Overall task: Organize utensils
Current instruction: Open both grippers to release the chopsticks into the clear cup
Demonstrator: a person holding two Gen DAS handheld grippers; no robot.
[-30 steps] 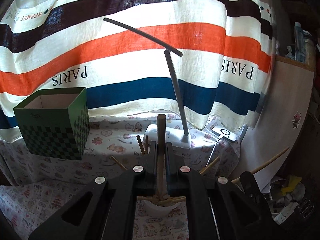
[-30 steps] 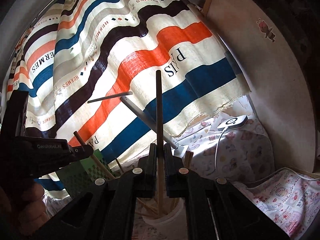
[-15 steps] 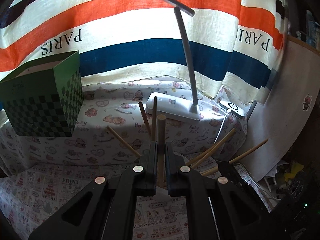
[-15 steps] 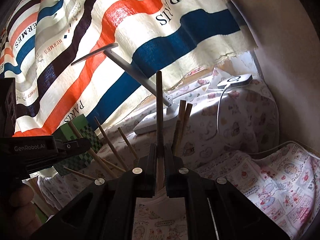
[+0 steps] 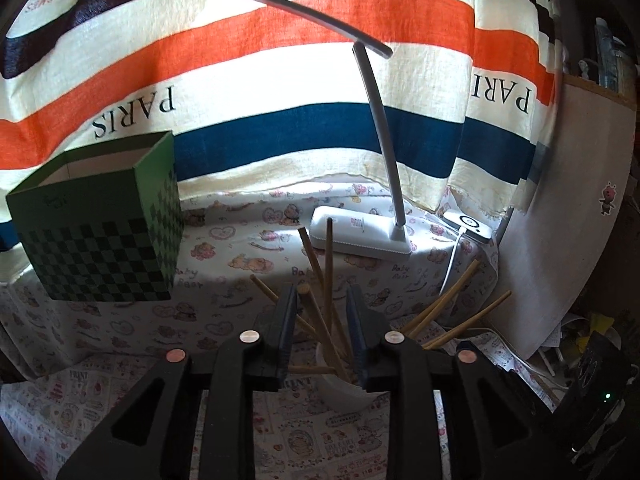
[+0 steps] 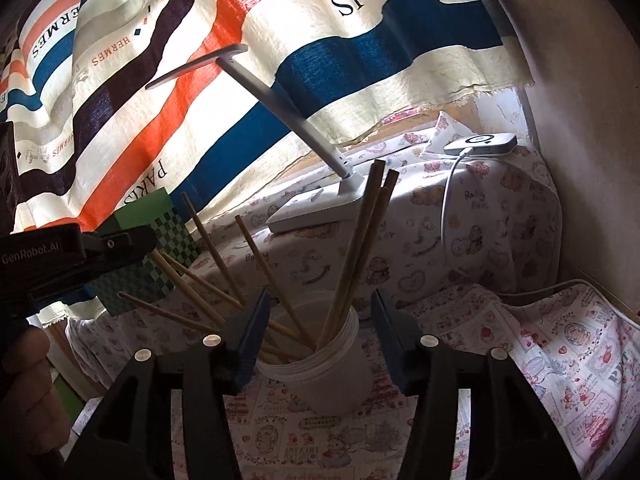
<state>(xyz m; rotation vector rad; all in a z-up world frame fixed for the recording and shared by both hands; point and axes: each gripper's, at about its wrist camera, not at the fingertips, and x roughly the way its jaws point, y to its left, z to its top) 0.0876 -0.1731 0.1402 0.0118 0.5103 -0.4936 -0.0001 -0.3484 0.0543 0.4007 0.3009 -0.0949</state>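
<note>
Wooden chopsticks fanned out in a white jar on the patterned cloth. Both sets of jaws opening: left gripper straddling one loose stick, right gripper gripping nothing. Green checkered box left, white desk lamp behind, striped curtain backing everything.

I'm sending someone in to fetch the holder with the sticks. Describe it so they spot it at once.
Find the striped curtain behind the table covered in cartoon-print cloth. In front of the white desk lamp's base, on the lower cloth, stands a squat white plastic jar. Unlike the green checkered box to its left, it is round, with wooden chopsticks fanning out of it.
</note>
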